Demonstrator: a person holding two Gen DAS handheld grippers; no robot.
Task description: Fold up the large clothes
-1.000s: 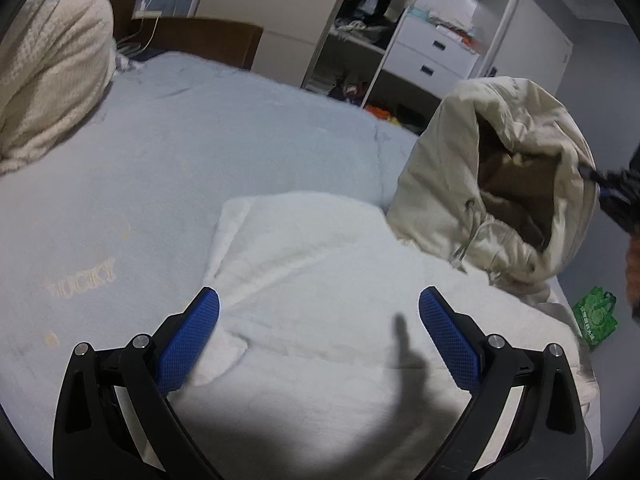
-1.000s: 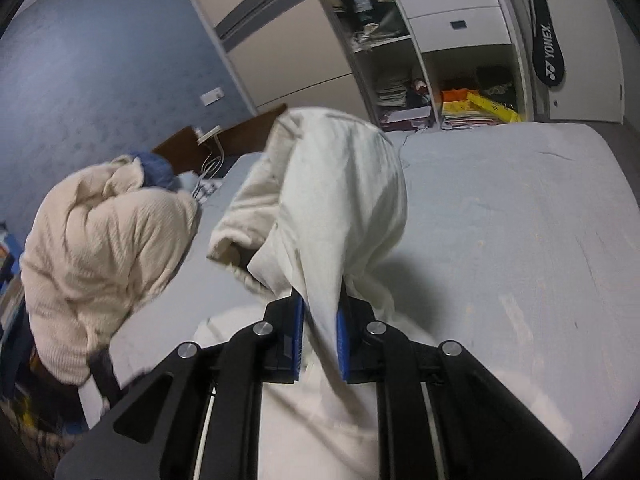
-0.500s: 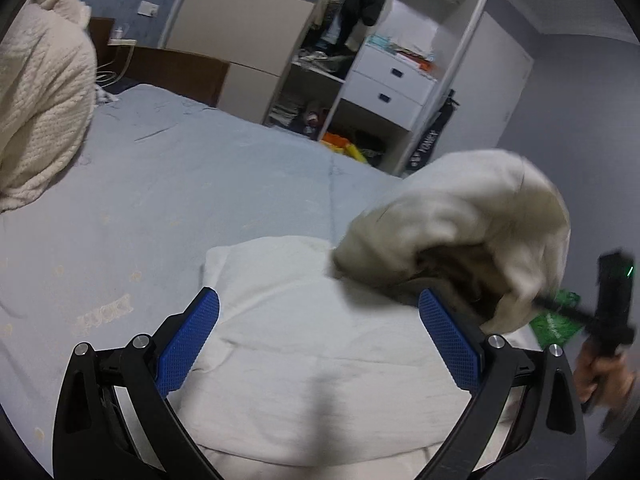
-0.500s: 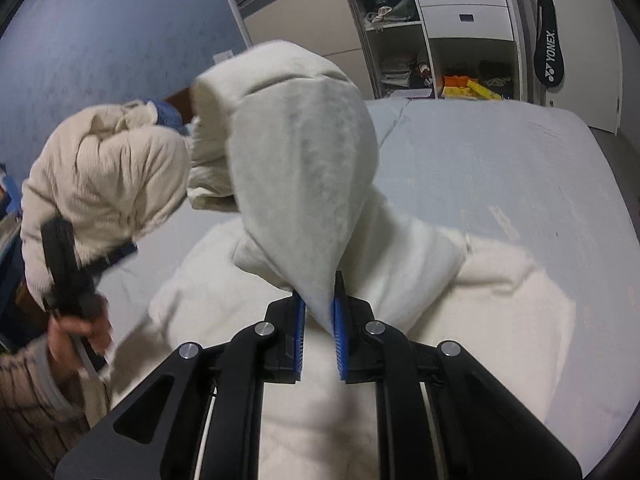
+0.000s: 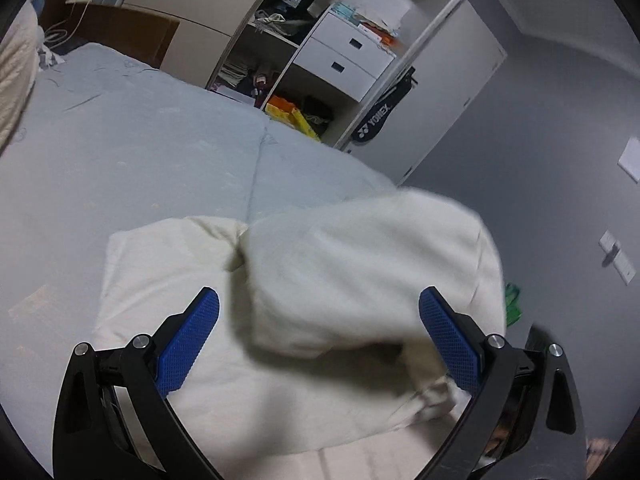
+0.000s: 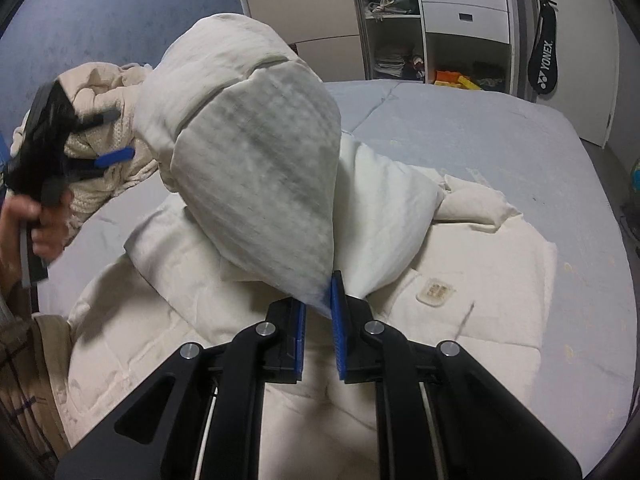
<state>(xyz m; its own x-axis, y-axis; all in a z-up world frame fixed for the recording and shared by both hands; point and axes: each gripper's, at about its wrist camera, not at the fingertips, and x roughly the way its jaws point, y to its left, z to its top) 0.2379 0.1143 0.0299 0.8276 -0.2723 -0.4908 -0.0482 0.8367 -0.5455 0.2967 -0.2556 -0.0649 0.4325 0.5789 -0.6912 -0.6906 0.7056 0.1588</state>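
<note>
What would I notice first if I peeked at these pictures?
Probably the big cream hood puffed up in the middle, pinched at its tip by the right gripper. It belongs to a cream jacket spread on the pale blue bed. The left gripper hangs wide open above the jacket, holding nothing, and a messy white closet stands behind the bed.

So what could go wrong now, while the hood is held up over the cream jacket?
The right gripper pinches only a thin edge of the cream quilted hood, so it may slip out. The left gripper is open and holds nothing, so the cream quilted jacket on the pale blue bed may shift.
</note>
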